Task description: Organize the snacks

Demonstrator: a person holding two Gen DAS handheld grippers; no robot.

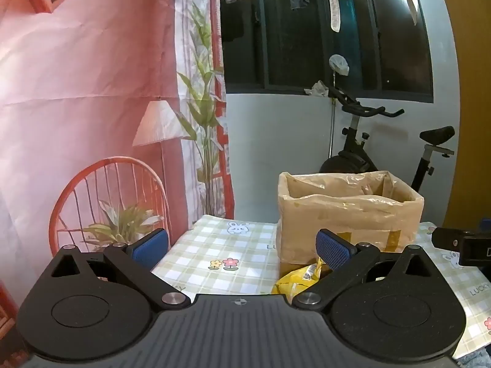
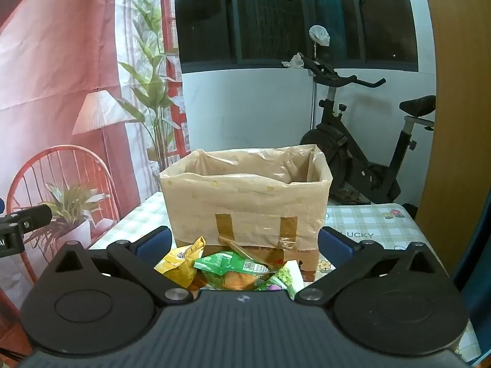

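A cardboard box (image 2: 245, 205) lined with clear plastic stands on the checked tablecloth (image 2: 368, 224); it also shows in the left wrist view (image 1: 346, 214). Snack packets lie in front of it: a yellow packet (image 2: 179, 260), a green packet (image 2: 230, 263) and a green-white one (image 2: 284, 276). My right gripper (image 2: 244, 245) is open and empty, above and just behind the packets. My left gripper (image 1: 242, 247) is open and empty, to the left of the box, with the yellow packet (image 1: 299, 277) by its right finger.
An exercise bike (image 2: 362, 153) stands behind the table by the wall. A printed backdrop with a red chair and plants (image 1: 107, 153) hangs on the left. The right gripper's body (image 1: 463, 245) shows at the right edge of the left wrist view.
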